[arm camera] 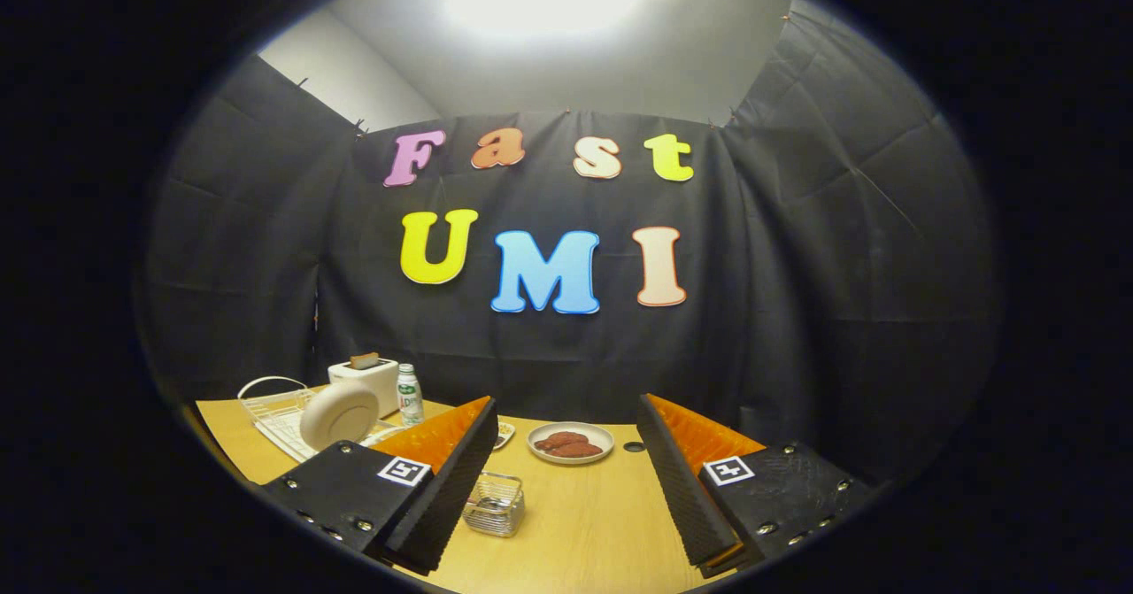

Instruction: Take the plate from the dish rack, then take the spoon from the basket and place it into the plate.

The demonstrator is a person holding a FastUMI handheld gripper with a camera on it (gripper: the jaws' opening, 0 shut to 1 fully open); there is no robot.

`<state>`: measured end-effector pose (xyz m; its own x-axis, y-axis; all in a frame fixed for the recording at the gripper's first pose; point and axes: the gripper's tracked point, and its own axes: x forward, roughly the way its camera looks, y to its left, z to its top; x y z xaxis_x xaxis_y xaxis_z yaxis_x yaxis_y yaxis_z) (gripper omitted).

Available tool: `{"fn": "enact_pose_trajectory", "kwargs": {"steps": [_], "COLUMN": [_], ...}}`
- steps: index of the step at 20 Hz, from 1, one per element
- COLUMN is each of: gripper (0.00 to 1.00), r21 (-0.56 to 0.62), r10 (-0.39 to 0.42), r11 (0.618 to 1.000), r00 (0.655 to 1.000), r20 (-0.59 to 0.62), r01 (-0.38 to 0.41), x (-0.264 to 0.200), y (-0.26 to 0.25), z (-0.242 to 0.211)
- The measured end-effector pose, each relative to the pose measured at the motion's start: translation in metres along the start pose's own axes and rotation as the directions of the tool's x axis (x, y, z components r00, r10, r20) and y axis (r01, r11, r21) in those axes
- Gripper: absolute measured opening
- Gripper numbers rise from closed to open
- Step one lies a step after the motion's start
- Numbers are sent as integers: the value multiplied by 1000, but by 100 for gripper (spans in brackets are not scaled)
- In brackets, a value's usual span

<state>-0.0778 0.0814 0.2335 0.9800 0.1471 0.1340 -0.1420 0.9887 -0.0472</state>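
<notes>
Gripper [566,488] jaws standing wide apart at the bottom of the frame, gripping nothing, hovering over the wooden desk [584,523]. Wire basket [496,505] sitting just beside the left finger, between the jaws; its contents too small to tell. White plate [339,415] standing upright in the dish rack [274,412] at lower left. Toaster [365,377] and bottle [409,394] standing behind it. Dish of reddish food [571,443] lying beyond the fingers, mid-desk.

The gripper [566,479] fingers spread wide over the table [575,532], wire basket [496,505] between them.
</notes>
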Motion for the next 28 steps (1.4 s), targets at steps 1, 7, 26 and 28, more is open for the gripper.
{"fn": "enact_pose_trajectory", "kwargs": {"steps": [1,7,26,28], "gripper": [97,96,97,92], "r21": [6,36,-124,-134], "r10": [20,75,-85,-109], "r11": [1000,997,991,988], "r00": [1000,997,969,960], "r20": [4,-4,-234,-258], "r01": [-20,-75,57,76], "x": [-4,-12,118,134], "y": [15,84,290,300], "z": [11,41,-24,-36]}}
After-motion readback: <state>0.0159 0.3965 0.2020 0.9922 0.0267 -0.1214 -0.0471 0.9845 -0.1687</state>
